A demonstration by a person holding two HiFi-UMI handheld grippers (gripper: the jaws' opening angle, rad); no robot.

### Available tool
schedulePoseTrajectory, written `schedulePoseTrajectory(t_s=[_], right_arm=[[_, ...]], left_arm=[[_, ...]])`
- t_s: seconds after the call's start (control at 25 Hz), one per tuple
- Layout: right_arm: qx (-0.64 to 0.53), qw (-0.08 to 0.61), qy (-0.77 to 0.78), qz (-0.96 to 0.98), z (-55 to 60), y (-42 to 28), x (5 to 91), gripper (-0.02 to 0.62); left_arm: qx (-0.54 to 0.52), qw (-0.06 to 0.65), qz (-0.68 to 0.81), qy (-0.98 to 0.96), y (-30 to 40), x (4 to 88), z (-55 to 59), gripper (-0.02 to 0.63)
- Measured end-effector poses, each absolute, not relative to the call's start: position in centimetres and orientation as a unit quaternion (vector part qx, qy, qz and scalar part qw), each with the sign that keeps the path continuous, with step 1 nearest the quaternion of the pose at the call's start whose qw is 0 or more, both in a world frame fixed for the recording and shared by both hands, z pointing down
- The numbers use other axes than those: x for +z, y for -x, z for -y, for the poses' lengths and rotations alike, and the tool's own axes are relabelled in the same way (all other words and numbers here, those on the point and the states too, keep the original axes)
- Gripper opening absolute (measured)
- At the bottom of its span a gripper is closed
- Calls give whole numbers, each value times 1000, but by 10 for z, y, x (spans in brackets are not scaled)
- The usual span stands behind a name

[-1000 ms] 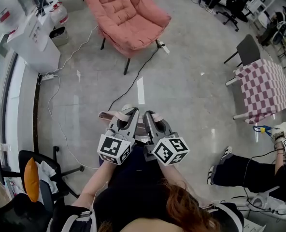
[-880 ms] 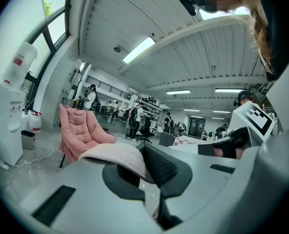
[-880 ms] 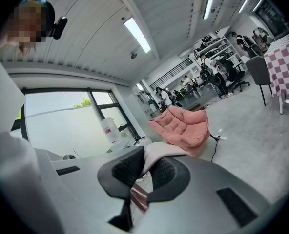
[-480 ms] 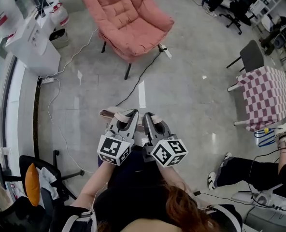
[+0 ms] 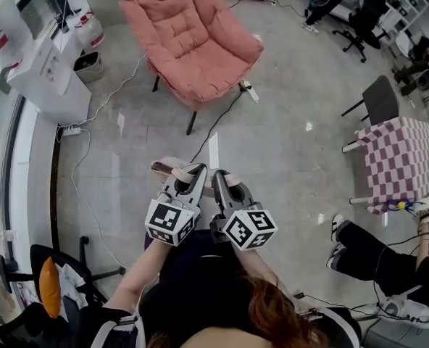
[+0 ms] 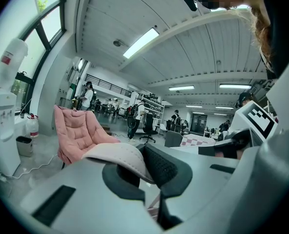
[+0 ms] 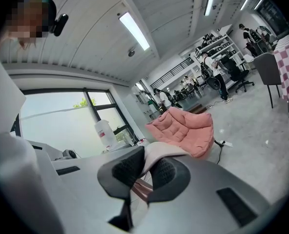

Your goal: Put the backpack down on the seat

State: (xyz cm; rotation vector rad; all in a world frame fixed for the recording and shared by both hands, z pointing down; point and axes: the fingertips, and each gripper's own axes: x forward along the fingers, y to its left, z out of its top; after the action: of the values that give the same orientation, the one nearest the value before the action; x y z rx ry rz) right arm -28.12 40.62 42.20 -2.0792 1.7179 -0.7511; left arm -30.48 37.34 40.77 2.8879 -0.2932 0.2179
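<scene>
left gripper (image 5: 197,170): pinching backpack strap (image 6: 119,155) | right gripper (image 5: 219,175): pinching backpack strap | side by side, facing armchair (image 5: 193,38)

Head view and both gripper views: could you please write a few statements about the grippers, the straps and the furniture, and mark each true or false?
1. The left gripper is shut on a pale strap. True.
2. The backpack lies on the pink armchair. False: nothing lies on its seat, and it stands across the floor from both grippers.
3. The right gripper is open and empty. False: it is shut on a second strap.
4. A checked table stands to the person's right. True.
5. The water dispenser stands right of the armchair. False: it stands to its left.
</scene>
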Motion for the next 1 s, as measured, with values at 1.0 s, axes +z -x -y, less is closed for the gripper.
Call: schedulePoseTrajectory(t_s=[1.0], right_arm=[[-264,166,757,-575,-258,206,420,51]], left_arm=[[83,124,61,-987,225,405,-224,18]])
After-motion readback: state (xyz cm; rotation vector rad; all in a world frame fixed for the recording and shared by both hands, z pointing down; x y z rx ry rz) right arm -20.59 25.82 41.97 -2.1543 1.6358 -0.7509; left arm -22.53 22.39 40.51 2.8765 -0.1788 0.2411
